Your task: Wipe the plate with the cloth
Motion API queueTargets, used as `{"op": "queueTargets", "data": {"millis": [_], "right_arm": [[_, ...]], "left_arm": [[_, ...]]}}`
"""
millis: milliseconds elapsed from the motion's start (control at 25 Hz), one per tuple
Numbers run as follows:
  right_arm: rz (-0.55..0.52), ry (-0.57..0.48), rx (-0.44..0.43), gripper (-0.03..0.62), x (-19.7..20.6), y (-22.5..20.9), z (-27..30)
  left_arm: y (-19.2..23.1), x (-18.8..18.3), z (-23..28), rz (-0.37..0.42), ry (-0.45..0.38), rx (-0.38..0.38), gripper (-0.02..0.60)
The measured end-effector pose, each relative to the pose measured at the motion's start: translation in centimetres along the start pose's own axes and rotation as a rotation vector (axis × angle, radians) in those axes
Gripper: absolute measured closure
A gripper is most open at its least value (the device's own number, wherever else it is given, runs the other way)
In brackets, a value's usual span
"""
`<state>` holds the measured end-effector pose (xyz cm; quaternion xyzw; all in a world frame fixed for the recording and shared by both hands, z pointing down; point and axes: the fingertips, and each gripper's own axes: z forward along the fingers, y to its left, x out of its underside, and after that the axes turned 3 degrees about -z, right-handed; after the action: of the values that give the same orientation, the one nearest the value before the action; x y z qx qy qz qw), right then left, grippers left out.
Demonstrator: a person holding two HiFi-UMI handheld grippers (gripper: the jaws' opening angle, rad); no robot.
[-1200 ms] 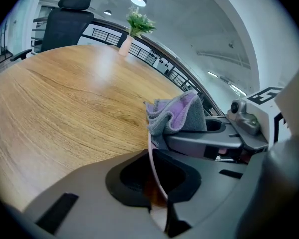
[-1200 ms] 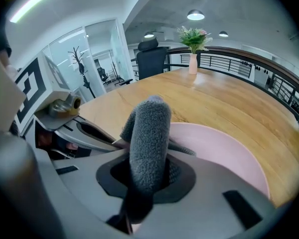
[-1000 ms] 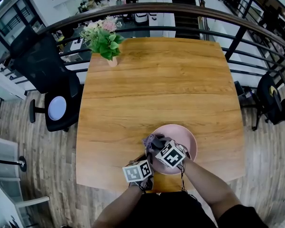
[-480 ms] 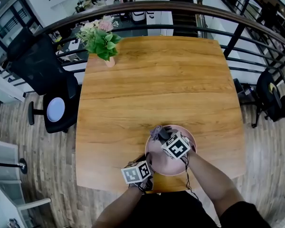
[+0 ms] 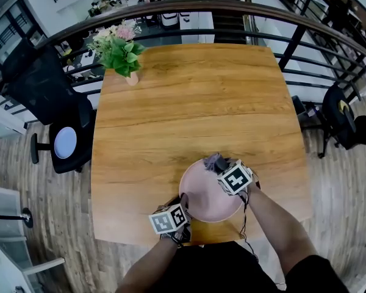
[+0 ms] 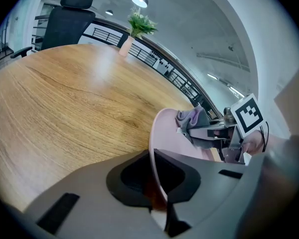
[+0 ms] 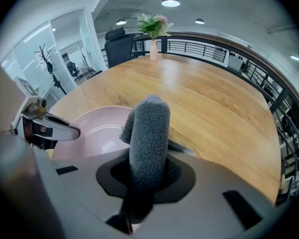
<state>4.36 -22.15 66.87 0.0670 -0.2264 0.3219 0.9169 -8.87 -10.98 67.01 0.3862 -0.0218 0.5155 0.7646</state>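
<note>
A pink plate [image 5: 202,199] lies on the wooden table [image 5: 195,102] close to its near edge. My left gripper [image 5: 183,201] is shut on the plate's near-left rim; in the left gripper view the rim [image 6: 156,176] runs edge-on between the jaws of that gripper [image 6: 157,203]. My right gripper [image 5: 221,168] is shut on a grey fuzzy cloth [image 5: 216,161], and the cloth rests at the plate's far right rim. In the right gripper view the cloth [image 7: 149,133] stands up from between the jaws of the right gripper [image 7: 142,193], with the plate [image 7: 97,128] to its left.
A vase of flowers [image 5: 117,49] stands at the table's far left corner. A black office chair [image 5: 52,112] is left of the table. A dark railing [image 5: 262,23] runs behind the table and down its right side.
My right gripper has carried the cloth across the plate from its left part to its far right rim. The left gripper has kept its hold on the near rim.
</note>
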Motion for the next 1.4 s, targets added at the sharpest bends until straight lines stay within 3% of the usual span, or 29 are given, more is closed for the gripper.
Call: {"op": "queueTargets", "data": {"millis": [600,1400], "right_arm": [[0.108,0.007,0.005,0.522,6.3,0.9,-4.4],[0.143,-0.038,-0.069,0.522,10.0,9.5,-6.5]], "left_arm": [[-0.4,0.3,-0.2,-0.003,-0.016,-0.011,0.548],[-0.5,0.3,-0.5,0.000,-0.041,-0.038,0.548]]}}
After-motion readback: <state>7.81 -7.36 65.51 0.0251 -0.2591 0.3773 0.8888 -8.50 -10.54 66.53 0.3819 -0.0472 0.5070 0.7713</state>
